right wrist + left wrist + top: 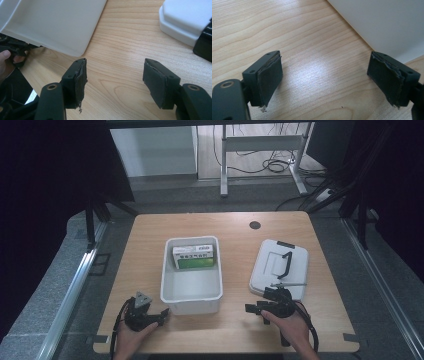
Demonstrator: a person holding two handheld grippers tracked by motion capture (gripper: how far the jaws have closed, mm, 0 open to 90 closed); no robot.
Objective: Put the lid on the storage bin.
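Your fingers (pixel 270 76) on the left gripper (pixel 152 316) stand wide apart with only bare wood between the pads, and the same goes for the right gripper (pixel 256 310), whose jaws gape with nothing in them. From above, you hold the left gripper near the table's (pixel 150 232) front edge at about seven o'clock, just beside the near left corner of the white tub (pixel 191 292); its own view has the tub's wall at two o'clock, close but not touching. The tub sits at the centre of the table, and a green and white box (pixel 195 258) lies inside it against the far wall, at twelve o'clock within the tub. Your right gripper rests at about five o'clock on the table, just at the near edge of the white lid (pixel 277 262), which lies flat at three o'clock from the tub, its black handle (pixel 287 263) facing up. In the right gripper view the tub's corner is at eleven o'clock and the lid at one o'clock.
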